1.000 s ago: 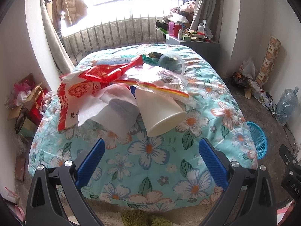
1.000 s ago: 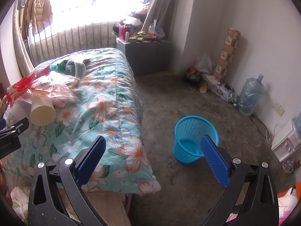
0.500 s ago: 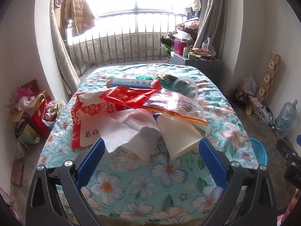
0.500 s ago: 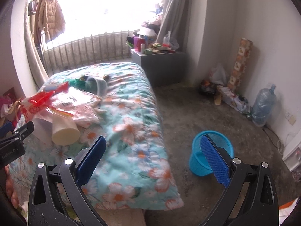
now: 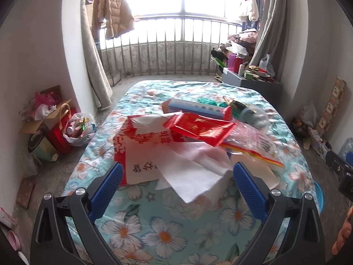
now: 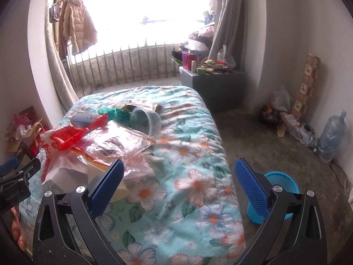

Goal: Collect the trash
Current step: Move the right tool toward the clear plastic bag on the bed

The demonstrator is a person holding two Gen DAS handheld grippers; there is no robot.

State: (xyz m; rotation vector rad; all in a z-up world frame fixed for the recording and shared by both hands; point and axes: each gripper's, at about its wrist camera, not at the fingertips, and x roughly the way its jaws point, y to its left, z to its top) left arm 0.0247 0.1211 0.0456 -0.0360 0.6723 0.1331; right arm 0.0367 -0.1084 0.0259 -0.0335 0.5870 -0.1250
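Bed: floral quilt [image 5: 141,231] under a trash pile [image 5: 194,137].
Bin: blue basket [image 6: 284,183] on floor, right of bed.
Left gripper [image 5: 176,190]: jaws apart, empty, facing the pile.
Right gripper [image 6: 178,185]: jaws apart, empty.

The red-and-white bag [image 5: 141,152] bears Chinese characters, too distorted to read.

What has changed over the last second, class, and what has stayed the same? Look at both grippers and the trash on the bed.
Both cameras have tilted up and closed in on the bed: the left gripper now frames the white tissue, and the right gripper has swung from the blue basket toward the pile. Nothing was gripped or released. Both grippers stay open and empty; the trash lies unmoved.
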